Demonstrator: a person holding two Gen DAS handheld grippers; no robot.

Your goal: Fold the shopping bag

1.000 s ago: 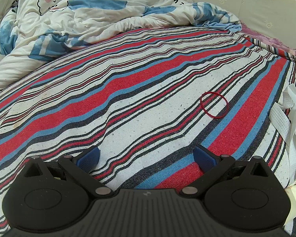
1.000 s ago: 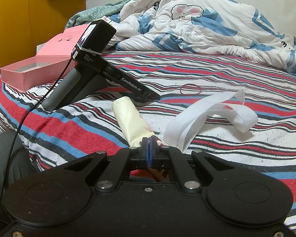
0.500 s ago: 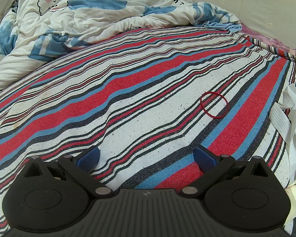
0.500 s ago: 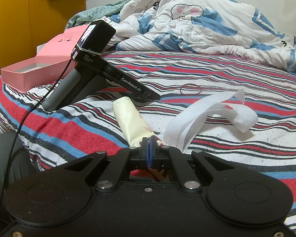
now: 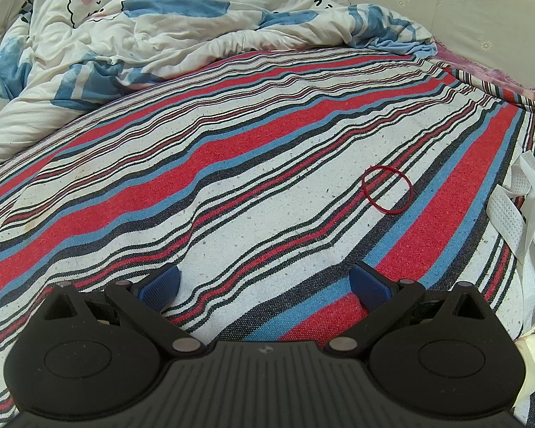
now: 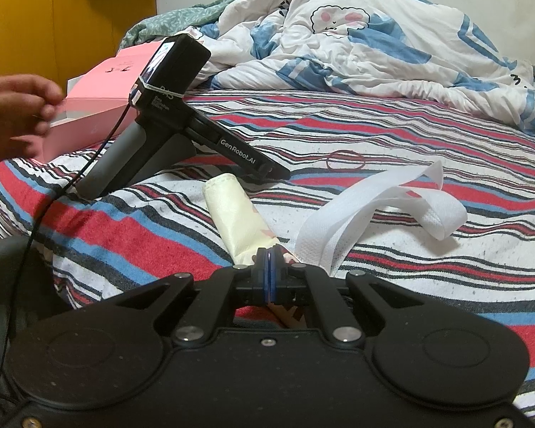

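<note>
The shopping bag [image 6: 237,219] lies rolled into a cream tube on the striped bed, its white handles [image 6: 381,207] loose to the right. The handles also show at the right edge of the left wrist view [image 5: 533,214]. My right gripper [image 6: 269,260] is shut, with the roll's near end just beyond its tips; whether it pinches the fabric is hidden. My left gripper [image 5: 264,285] is open and empty, resting on the bed; its body shows in the right wrist view [image 6: 182,121]. A red rubber band [image 5: 387,189] lies ahead of it, also visible in the right wrist view [image 6: 346,160].
A rumpled white-and-blue duvet [image 5: 142,35] fills the back of the bed. A pink open box [image 6: 89,114] sits at the left bed edge. A bare hand [image 6: 14,114] is at the left, near the left gripper's handle. A padded headboard [image 5: 463,10] is at the far right.
A bare hand has come into the right wrist view from the left. Both grippers, the bag and the rubber band have not moved.
</note>
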